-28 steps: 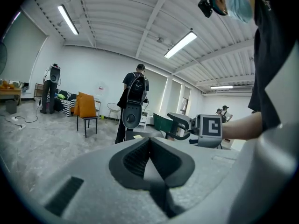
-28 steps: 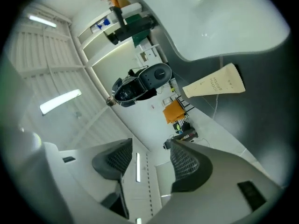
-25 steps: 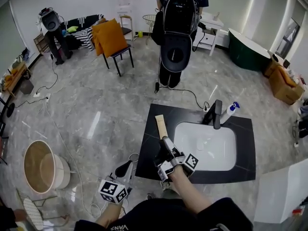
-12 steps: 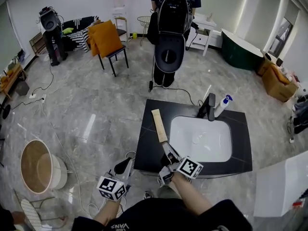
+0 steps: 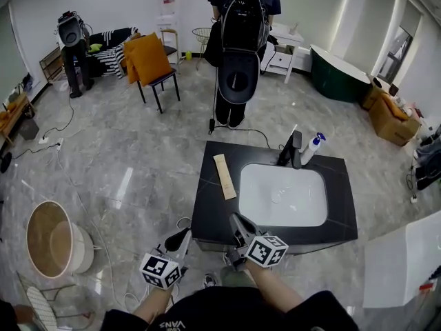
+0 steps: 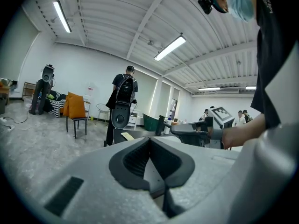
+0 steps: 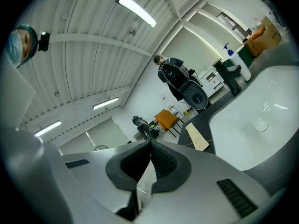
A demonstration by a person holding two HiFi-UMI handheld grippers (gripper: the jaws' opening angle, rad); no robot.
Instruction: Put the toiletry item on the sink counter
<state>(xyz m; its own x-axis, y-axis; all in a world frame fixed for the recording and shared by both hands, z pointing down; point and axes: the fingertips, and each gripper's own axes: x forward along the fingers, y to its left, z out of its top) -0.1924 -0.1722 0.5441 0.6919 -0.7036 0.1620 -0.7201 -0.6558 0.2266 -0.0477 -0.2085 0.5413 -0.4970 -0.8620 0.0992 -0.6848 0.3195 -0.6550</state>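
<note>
counter (image 5: 324,233) front strip: open | left strip: flat box (image 5: 224,176) | back edge: faucet (image 5: 293,149), spray bottle (image 5: 312,147)

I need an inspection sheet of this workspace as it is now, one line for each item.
Surface: black counter with white basin.
Job's things: flat beige toiletry pack lies on counter, left of basin.
Clutter: spray bottle beside faucet, at the back.
Grippers: left gripper and right gripper both with jaws shut, empty; right at counter's near edge.
Cables: cable on floor behind counter.
Surroundings: person standing beyond counter, orange chair, round tub.
</note>
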